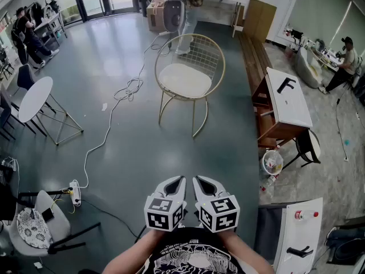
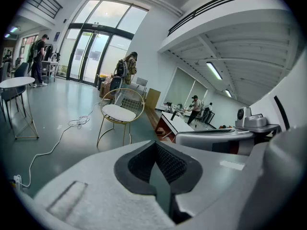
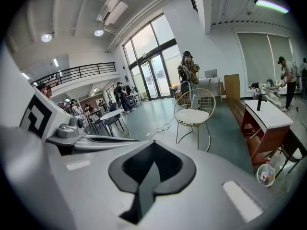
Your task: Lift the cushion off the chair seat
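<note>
A round white cushion [image 1: 184, 80] lies on the seat of a gold wire chair [image 1: 212, 55] standing on the grey floor well ahead of me. My left gripper [image 1: 181, 179] and right gripper [image 1: 197, 179] are held side by side close to my body, far short of the chair. Both are shut with nothing between their jaws. In the left gripper view the cushion [image 2: 118, 113] shows past the closed tip of the left gripper [image 2: 156, 145]. The right gripper view has the cushion [image 3: 193, 116] beyond the right gripper [image 3: 154, 145].
A white cable [image 1: 114, 104] snakes over the floor left of the chair to a power strip [image 1: 74, 192]. A round white table [image 1: 35, 99] stands at the left, a wooden desk with a white top [image 1: 288, 99] and a bin [image 1: 272, 163] at the right. A person [image 1: 188, 16] stands behind the chair.
</note>
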Tool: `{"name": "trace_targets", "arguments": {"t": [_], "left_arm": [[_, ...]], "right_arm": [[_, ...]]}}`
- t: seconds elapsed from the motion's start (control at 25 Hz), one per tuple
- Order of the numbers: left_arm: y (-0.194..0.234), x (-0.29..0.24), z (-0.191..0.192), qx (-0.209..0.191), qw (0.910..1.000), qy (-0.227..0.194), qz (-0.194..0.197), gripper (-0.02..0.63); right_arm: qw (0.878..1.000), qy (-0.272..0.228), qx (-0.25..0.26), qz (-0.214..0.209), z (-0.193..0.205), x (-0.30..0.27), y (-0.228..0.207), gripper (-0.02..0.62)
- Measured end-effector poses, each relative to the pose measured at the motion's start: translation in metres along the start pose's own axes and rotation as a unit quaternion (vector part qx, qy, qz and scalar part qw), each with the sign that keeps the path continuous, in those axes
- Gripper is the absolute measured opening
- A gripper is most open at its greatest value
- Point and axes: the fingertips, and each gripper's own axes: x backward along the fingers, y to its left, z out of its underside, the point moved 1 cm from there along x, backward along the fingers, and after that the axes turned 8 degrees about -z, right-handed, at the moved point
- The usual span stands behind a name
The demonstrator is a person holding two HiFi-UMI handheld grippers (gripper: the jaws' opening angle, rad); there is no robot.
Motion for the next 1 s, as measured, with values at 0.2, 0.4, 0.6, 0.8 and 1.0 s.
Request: {"name": "trace_targets", "arguments": {"t": [0.2, 0.4, 0.6, 0.8, 1.0], "left_arm": [[0.011, 0.001, -0.002, 0.001, 1.0000, 0.000, 0.008, -0.011], [0.014, -0.004, -0.001, 0.006, 0.9999, 0.006, 0.013, -0.011], [0.016, -0.022, 0.002, 0.016, 0.9996, 0.022, 0.004, -0.009], [0.021, -0.063, -0.019, 0.025, 0.9990, 0.023, -0.030, -0.011], [0.010, -0.103, -0.056, 0.024, 0.9980, 0.015, -0.057, -0.009]], "right_arm": [[1.000, -0.009, -0.013, 0.005, -0.002, -0.011, 0.010, -0.003], [1.000, 0.002, -0.017, 0.007, 0.003, -0.018, 0.008, -0.003], [0.999, 0.008, -0.037, -0.014, 0.004, -0.033, -0.009, -0.003], [0.998, 0.024, -0.030, -0.045, -0.018, -0.060, -0.046, -0.003], [0.995, 0.017, -0.061, -0.080, -0.053, -0.070, -0.092, -0.003]]}}
